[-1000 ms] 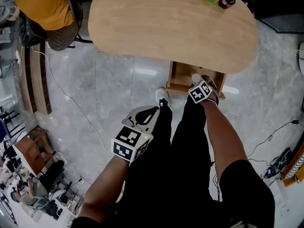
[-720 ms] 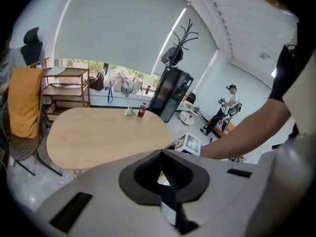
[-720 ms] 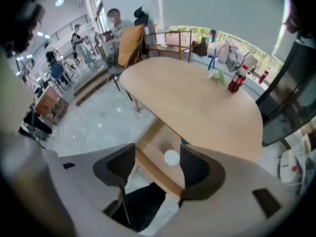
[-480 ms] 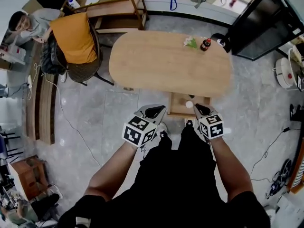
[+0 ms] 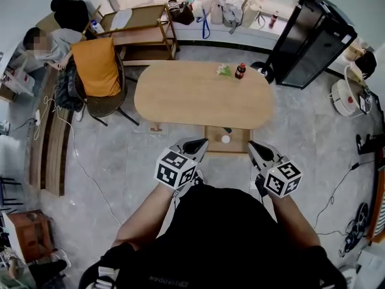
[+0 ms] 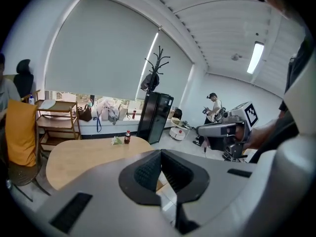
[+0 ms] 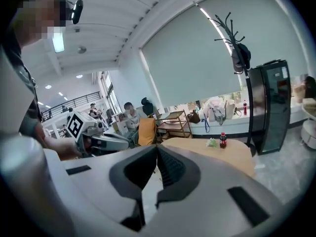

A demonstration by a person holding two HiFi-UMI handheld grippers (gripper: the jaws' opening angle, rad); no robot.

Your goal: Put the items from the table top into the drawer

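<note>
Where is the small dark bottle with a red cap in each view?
Head view: small dark red-capped bottle, far edge of oval wooden table, right of centre.
Left gripper view: bottle, left of centre.
Right gripper view: bottle, right of centre.
Shared landmark: tall black cabinet nearby.

The desk (image 5: 192, 101) and the drawer (image 5: 212, 143) are pale honey wood; the ball (image 5: 225, 139) is white. The bottle (image 5: 240, 71) is dark with a red cap, the packet (image 5: 224, 70) green and white. The left gripper (image 5: 198, 143) and right gripper (image 5: 255, 147) are pale grey with black jaws and black-on-white marker cubes. The floor (image 5: 120, 155) is veined grey.
</note>
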